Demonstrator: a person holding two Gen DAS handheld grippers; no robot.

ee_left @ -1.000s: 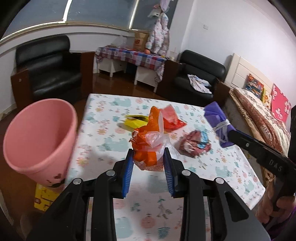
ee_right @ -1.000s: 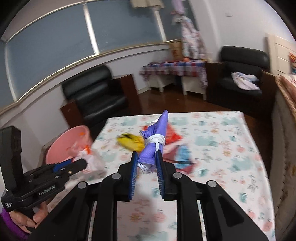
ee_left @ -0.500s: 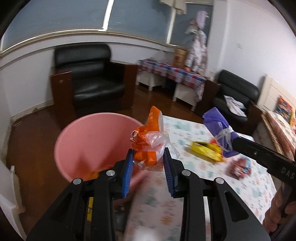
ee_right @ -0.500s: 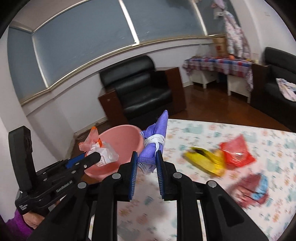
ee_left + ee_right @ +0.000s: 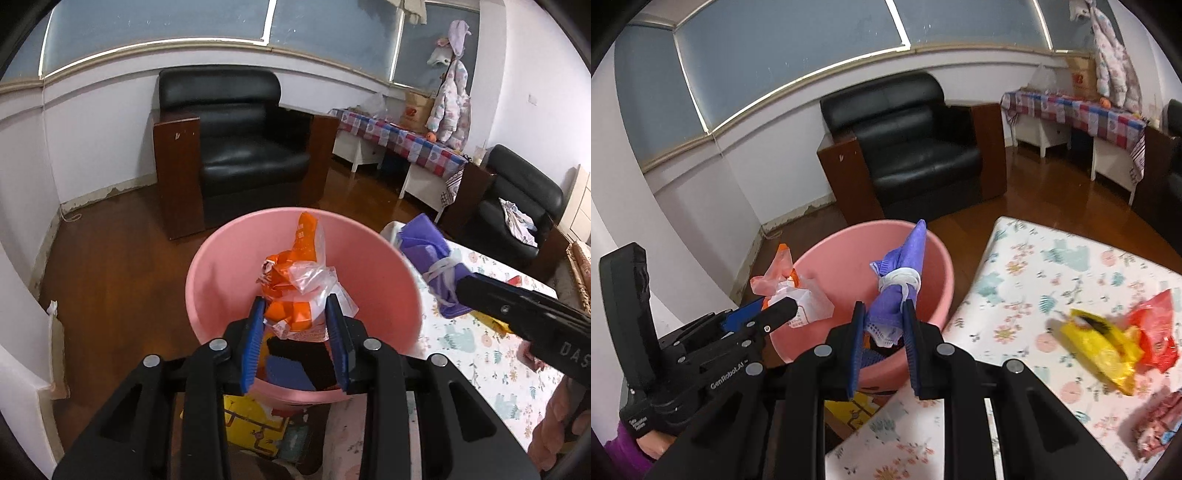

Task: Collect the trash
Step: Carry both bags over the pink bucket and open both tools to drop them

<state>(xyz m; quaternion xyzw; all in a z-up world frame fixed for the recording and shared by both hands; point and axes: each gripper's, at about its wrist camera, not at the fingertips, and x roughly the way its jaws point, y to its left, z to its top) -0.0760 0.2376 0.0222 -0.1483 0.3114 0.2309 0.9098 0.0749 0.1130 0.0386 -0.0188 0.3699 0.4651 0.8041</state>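
Observation:
A pink bin [image 5: 229, 280] stands on the floor by the table's corner. My left gripper [image 5: 295, 306] hangs over its mouth with a crumpled orange and clear wrapper [image 5: 295, 273] between the blue pads; the jaws are opening, though the pads still touch it. In the right wrist view, my right gripper [image 5: 884, 314] is shut on a purple cloth bundle [image 5: 905, 258] tied with a white band, above the bin's [image 5: 831, 269] near rim. The left gripper [image 5: 775, 310] and its wrapper [image 5: 790, 291] show at the left there. Dark and blue trash lies inside the bin.
The floral table [image 5: 1034, 266] carries a yellow wrapper [image 5: 1100, 343], a red wrapper [image 5: 1156, 332] and a crumpled red-blue packet [image 5: 1160, 424]. A black armchair [image 5: 236, 147] stands behind the bin. A yellow box [image 5: 251, 421] lies on the floor under the bin's near side.
Both grippers swung left from over the table to above the pink bin, each still carrying its trash. The bin now sits straight ahead in both views.

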